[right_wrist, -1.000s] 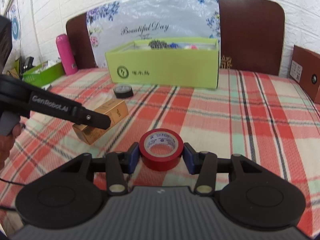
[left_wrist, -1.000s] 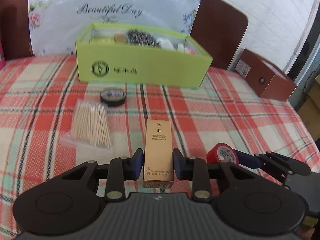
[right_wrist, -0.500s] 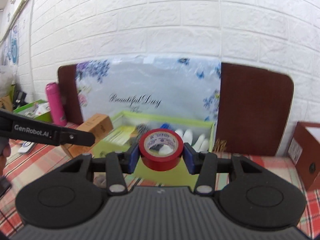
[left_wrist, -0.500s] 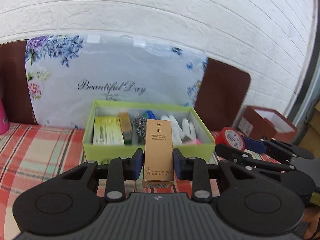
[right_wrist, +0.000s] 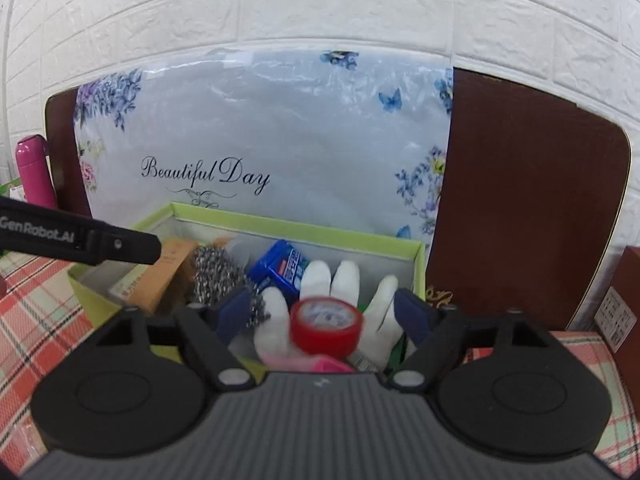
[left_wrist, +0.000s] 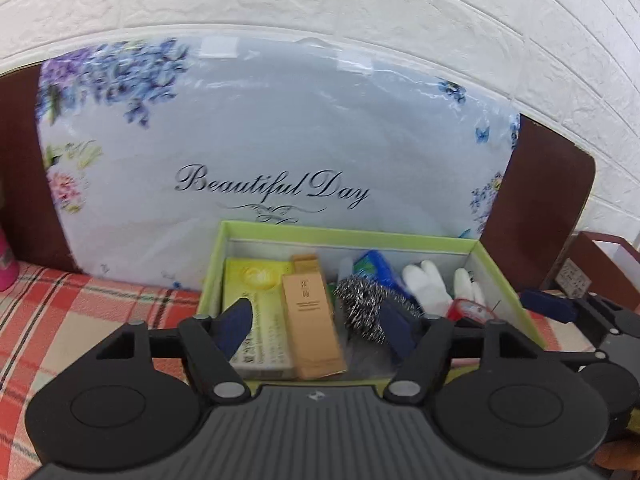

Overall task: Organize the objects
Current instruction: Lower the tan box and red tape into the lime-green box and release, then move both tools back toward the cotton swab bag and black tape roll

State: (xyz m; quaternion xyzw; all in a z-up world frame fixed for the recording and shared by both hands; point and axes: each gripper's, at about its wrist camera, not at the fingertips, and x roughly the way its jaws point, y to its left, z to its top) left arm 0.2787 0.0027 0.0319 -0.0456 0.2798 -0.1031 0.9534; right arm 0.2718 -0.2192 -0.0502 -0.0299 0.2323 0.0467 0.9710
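we see one lime-green open cardboard box [left_wrist: 416, 238] on the red plaid tablecloth [left_wrist: 48, 312], both tongs over it. left gripper [left_wrist: 316, 326] is spread wide, gripping nothing; the tan rectangular carton [left_wrist: 310, 328] lies in the box between its two blue pads, touching neither, just beside one yellow flat box [left_wrist: 256, 292]. a second, smaller tan carton [left_wrist: 306, 265] sits behind it. right gripper [right_wrist: 326, 314] is spread wide too; one red roll of tape [right_wrist: 326, 324] sits between the pads, apart from both, on the white glove [right_wrist: 348, 284] whose fingers we count as four in the right view. we can't tell if the roll is fully settled, it's blurred. also in the box: one silver steel-wool scrubber [right_wrist: 216, 272], one blue packet [right_wrist: 286, 266], one pink item [right_wrist: 324, 364] near the front edge. behind the box, one floral plastic-wrapped cushion [left_wrist: 272, 140] printed "beautiful day" leans on a brown headboard [right_wrist: 528, 200]. one pink bottle [right_wrist: 34, 172] stands far left, one brown carton [right_wrist: 624, 296] at right.
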